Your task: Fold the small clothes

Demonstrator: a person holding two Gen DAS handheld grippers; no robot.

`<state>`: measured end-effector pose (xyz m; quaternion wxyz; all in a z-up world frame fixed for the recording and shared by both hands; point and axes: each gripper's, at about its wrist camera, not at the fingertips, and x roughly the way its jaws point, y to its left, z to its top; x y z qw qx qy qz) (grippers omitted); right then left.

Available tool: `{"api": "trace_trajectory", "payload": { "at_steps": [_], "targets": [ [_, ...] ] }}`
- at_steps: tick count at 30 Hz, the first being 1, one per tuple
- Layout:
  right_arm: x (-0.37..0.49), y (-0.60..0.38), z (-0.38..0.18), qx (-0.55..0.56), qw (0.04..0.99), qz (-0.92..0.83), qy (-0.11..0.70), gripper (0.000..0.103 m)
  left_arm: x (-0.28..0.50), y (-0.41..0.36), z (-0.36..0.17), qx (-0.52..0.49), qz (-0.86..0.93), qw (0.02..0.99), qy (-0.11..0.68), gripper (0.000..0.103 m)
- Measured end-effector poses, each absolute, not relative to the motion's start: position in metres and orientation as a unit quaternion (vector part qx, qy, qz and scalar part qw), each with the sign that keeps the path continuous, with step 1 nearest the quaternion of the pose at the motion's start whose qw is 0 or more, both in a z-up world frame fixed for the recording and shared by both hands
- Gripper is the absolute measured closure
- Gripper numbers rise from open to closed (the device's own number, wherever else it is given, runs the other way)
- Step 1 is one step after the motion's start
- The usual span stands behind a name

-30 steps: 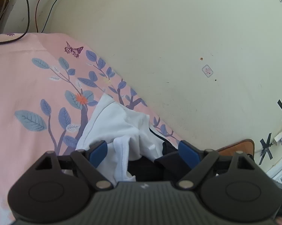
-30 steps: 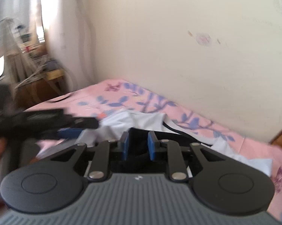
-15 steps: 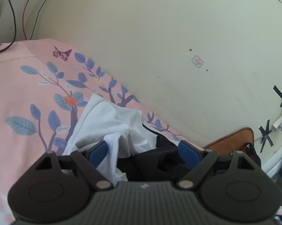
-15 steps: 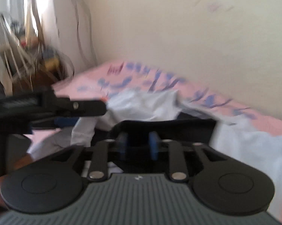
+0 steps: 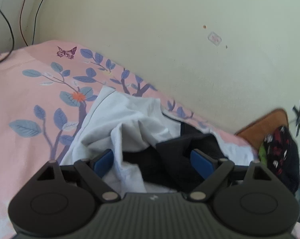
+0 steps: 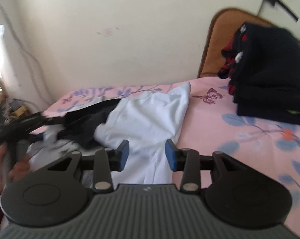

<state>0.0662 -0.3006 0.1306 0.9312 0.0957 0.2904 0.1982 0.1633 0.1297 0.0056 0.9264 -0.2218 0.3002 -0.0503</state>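
Sorting a jumbled pile: a crumpled pale-white cotton garment and a dark black garment lie tangled on the pink floral bedsheet, close to the cream wall.

Left claw: blue pads well apart, straddling both fabrics where white overlaps black. Nothing is pinched. Right claw: pads also apart, hovering over a white fold, gripping nothing as far as I can tell.

My read: separation step, no fold started. To do it well:
- pick one garment only; the left claw currently spans two, so closing there likely grabs both layers
- go for a hem or corner edge, not the bunched middle
- lift clear, lay flat on bare sheet, then fold

Risk: the black piece drags the white one along, since they overlap.

View differences:
- The right wrist view shows the folded dark stack with red pattern at the brown wooden headboard, plus open sheet between stack and pile, which is good spread-out space. It also catches the other gripper body at left, heavily blurred.
- The left wrist view shows the white/black overlap close up, which the right view only gives from the side. The stack is barely visible at its right edge.
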Motion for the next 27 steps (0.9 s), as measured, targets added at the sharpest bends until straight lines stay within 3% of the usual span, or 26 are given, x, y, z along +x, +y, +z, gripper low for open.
{"api": "trace_trajectory", "payload": {
  "at_steps": [6,13,21,27],
  "targets": [
    [0.026,-0.319,0.084,0.089,0.936,0.192,0.281,0.06,0.072,0.133,0.045,-0.155,-0.122,0.94,0.278,0.016],
    [0.009,-0.326,0.013,0.135,0.924,0.187,0.304,0.06,-0.051,0.195,0.071,-0.115,-0.123,0.951,0.261,0.012],
    [0.028,-0.293,-0.046,0.137,0.901,0.225,0.344,0.06,-0.116,0.225,0.024,-0.166,-0.078,0.931,0.316,0.01],
    [0.017,-0.265,-0.039,0.131,0.892,0.285,0.326,0.055,-0.142,0.244,-0.002,-0.217,-0.048,0.919,0.326,0.006]
  ]
}}
